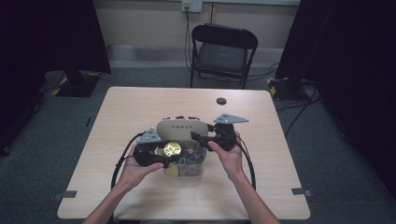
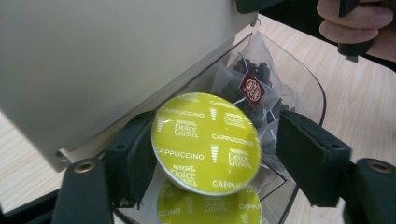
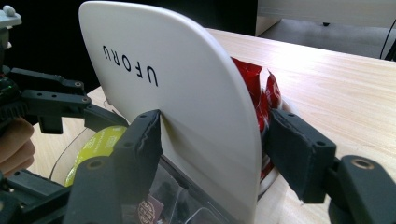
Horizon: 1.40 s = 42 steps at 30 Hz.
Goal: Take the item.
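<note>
I have the left gripper (image 1: 164, 157) over the near left end of the clear box (image 1: 198, 167), which sits near the middle of the table (image 1: 140, 107), a little toward the near edge. Between its jaws is a yellow-green capsule (image 2: 205, 142). In the left gripper view its printed foil face is turned toward the camera and tipped somewhat up, so the short axis through the foil runs back along the gripper, while the flat disc stands nearly on edge across the gap. The left pad lies against the capsule's rim; the right pad stands apart from it with a visible gap, so I read these jaws as spread and not clamped on it. A second capsule (image 2: 210, 207) of the same kind lies just below in the box, with a bagged sachet (image 2: 252, 88) farther in. The right gripper (image 1: 201, 137) holds the beige lid (image 1: 182, 129) at its right end, the lid tilted up on its long edge, its long axis running left to right across the table. In the right gripper view the left pad presses the lid's face; the right pad's contact on the back I cannot tell. Red packets (image 3: 252, 84) lie just behind the lid.
</note>
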Each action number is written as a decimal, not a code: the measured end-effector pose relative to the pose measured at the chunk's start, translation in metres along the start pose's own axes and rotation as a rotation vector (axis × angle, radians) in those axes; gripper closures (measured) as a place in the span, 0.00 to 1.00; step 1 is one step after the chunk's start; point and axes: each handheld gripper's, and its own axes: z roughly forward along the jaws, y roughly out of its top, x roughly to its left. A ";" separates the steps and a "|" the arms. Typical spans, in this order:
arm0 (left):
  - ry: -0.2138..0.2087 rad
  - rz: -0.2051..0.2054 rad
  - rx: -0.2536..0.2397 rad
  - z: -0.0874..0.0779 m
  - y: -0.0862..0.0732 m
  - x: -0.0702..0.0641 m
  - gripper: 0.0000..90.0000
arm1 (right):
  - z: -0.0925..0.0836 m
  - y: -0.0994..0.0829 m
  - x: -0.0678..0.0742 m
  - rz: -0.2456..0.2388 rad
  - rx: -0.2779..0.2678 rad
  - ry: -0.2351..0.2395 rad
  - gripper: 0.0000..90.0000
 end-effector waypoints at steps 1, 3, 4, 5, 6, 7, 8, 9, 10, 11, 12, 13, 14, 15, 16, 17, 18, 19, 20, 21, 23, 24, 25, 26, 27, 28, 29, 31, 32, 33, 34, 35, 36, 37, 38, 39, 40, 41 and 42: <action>0.002 0.007 0.006 0.000 0.000 0.000 0.36 | 0.000 0.000 0.000 0.000 0.000 0.000 0.40; 0.007 0.010 0.016 0.001 -0.001 0.000 0.37 | 0.000 0.000 0.000 0.000 0.000 0.000 0.40; 0.015 0.019 0.017 0.001 -0.001 -0.001 0.38 | 0.000 0.000 0.000 0.000 0.000 -0.001 0.40; 0.017 0.022 0.018 0.002 -0.001 -0.001 0.39 | 0.000 0.000 0.000 0.000 0.000 -0.001 0.40; 0.018 0.028 0.027 0.001 0.000 -0.001 0.39 | 0.000 0.000 0.000 0.001 0.000 -0.001 0.40; 0.020 0.029 0.029 0.001 0.000 -0.001 0.39 | 0.000 0.000 0.000 0.001 0.000 0.000 0.40; 0.014 0.026 0.026 0.001 0.000 0.000 0.40 | 0.000 0.000 0.000 0.001 0.001 0.000 0.40; 0.017 0.027 0.030 0.002 0.000 -0.001 0.40 | 0.000 0.000 0.000 0.001 0.001 0.000 0.40; 0.021 0.029 0.028 0.002 0.000 -0.001 0.41 | 0.000 0.000 0.000 0.005 0.000 0.001 0.40; 0.017 0.032 0.027 0.002 0.000 -0.001 0.41 | 0.000 0.000 0.000 0.005 0.000 0.001 0.40; 0.002 0.026 0.032 0.003 0.000 -0.002 0.42 | 0.000 0.000 0.000 0.004 0.000 0.001 0.40; -0.013 0.025 0.029 0.004 -0.001 -0.001 0.42 | 0.000 0.000 0.000 0.004 0.000 0.001 0.39; -0.025 0.024 0.028 0.006 -0.001 -0.001 0.43 | 0.000 0.000 0.000 0.005 0.000 0.001 0.39; -0.013 0.032 0.036 0.008 -0.002 -0.002 0.45 | 0.001 0.000 0.000 0.006 -0.001 0.000 0.39; -0.008 0.029 0.031 0.009 -0.003 -0.002 0.45 | 0.001 0.000 0.000 0.006 -0.001 0.000 0.39; -0.013 0.028 0.030 0.009 -0.003 -0.002 0.45 | 0.001 0.000 0.000 0.007 -0.001 0.001 0.39; -0.021 0.030 0.029 0.008 -0.003 -0.001 0.45 | 0.001 0.000 0.000 0.007 -0.001 0.001 0.39; -0.024 0.022 0.029 0.008 -0.003 -0.001 0.45 | 0.001 0.000 0.000 0.006 -0.001 0.001 0.39; -0.030 0.021 0.022 0.008 -0.003 -0.001 0.45 | 0.001 0.000 0.000 0.007 -0.003 0.000 0.39; -0.030 0.021 0.022 0.008 -0.003 -0.001 0.45 | 0.001 0.000 0.000 0.007 -0.003 0.000 0.39; -0.029 0.019 0.023 0.007 -0.003 -0.001 0.45 | 0.001 0.000 0.001 0.002 0.000 -0.002 0.40; -0.024 0.025 0.021 0.006 -0.003 -0.001 0.45 | 0.001 0.000 0.001 0.002 -0.001 -0.002 0.40; -0.030 0.016 0.015 0.005 -0.003 0.000 0.45 | 0.001 0.000 0.001 0.002 -0.001 -0.002 0.40; -0.024 0.011 0.005 0.003 -0.003 0.000 0.45 | 0.001 0.000 0.001 0.003 -0.002 0.000 0.40; -0.030 0.007 0.000 0.002 -0.003 0.001 0.45 | 0.001 0.000 0.001 0.004 -0.002 0.000 0.40; -0.030 0.007 0.000 0.002 -0.003 0.001 0.45 | 0.001 0.000 0.001 0.004 -0.002 0.000 0.40; -0.029 0.011 0.001 0.001 -0.003 0.002 0.45 | 0.001 0.000 0.001 0.006 -0.003 0.000 0.39; -0.037 0.007 -0.014 -0.002 -0.002 0.003 0.45 | 0.001 0.000 0.001 0.005 -0.002 0.000 0.39; -0.036 0.011 -0.019 -0.003 -0.002 0.003 0.45 | 0.001 0.000 0.001 0.005 -0.002 -0.001 0.39; -0.039 0.007 -0.023 -0.004 -0.001 0.003 0.45 | 0.001 0.000 0.001 0.005 -0.002 -0.001 0.39; -0.042 -0.001 -0.032 -0.005 -0.001 0.003 0.45 | 0.001 0.000 0.001 0.005 -0.002 0.000 0.39; -0.045 0.008 -0.034 -0.006 -0.001 0.004 0.45 | 0.001 0.000 0.001 0.005 -0.002 0.000 0.39; -0.042 0.002 -0.036 -0.007 0.000 0.004 0.45 | 0.001 0.000 0.001 0.005 -0.001 0.000 0.39; -0.047 -0.002 -0.042 -0.007 0.000 0.003 0.45 | 0.001 0.000 0.001 0.005 -0.001 0.000 0.39; -0.046 0.003 -0.042 -0.008 0.000 0.004 0.45 | 0.001 0.000 0.001 0.005 -0.002 0.000 0.39; -0.048 0.000 -0.045 -0.008 0.000 0.003 0.45 | 0.001 0.000 0.001 0.005 -0.002 0.000 0.39; -0.049 0.003 -0.048 -0.009 0.001 0.003 0.45 | 0.001 0.000 0.001 0.005 -0.002 0.000 0.39; -0.051 -0.004 -0.051 -0.009 0.001 0.003 0.45 | 0.001 0.000 0.001 0.005 -0.002 0.000 0.39; -0.050 -0.004 -0.058 -0.011 0.001 0.002 0.45 | 0.001 0.000 0.001 0.005 -0.002 -0.001 0.39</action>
